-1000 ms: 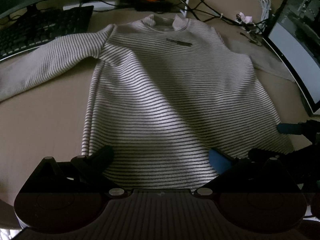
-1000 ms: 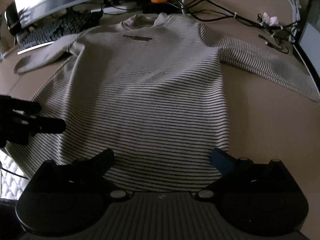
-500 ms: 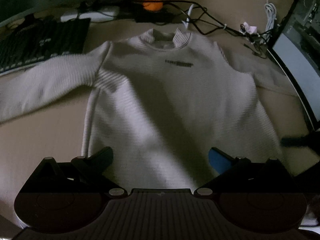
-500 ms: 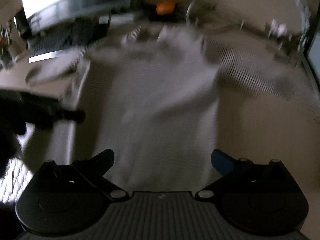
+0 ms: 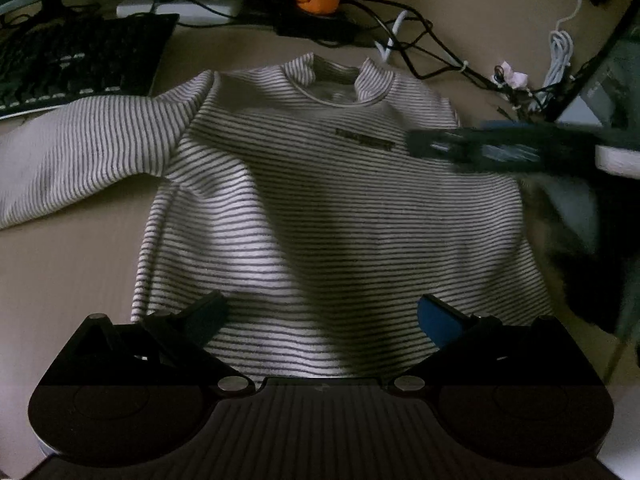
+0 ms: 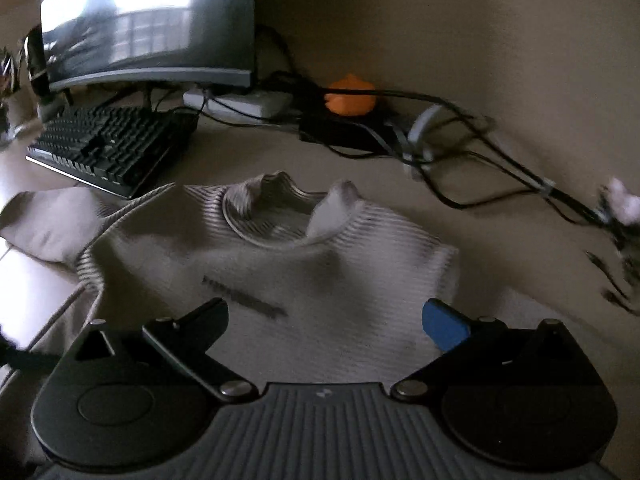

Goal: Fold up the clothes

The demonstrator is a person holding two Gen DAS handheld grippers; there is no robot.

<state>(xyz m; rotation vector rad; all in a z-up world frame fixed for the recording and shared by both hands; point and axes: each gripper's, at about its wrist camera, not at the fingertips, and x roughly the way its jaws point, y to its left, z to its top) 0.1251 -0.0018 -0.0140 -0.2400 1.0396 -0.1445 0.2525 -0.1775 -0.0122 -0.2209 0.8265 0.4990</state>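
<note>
We hold both jaws wide, empty: left gripper (image 5: 320, 314) over the striped sweater (image 5: 320, 208) hem, right gripper (image 6: 324, 316) near its collar, ready for folding.

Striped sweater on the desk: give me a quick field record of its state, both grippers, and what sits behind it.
garment: striped sweater, lying flat on the desk, front up, collar away from the left wrist camera
fold state: not yet folded; one sleeve spread out toward the keyboard
left gripper: open, holding nothing, over the hem
right gripper: open, holding nothing, over the chest near the collar
behind the collar: cables, orange object, monitor
image quality: right wrist view blurred
</note>
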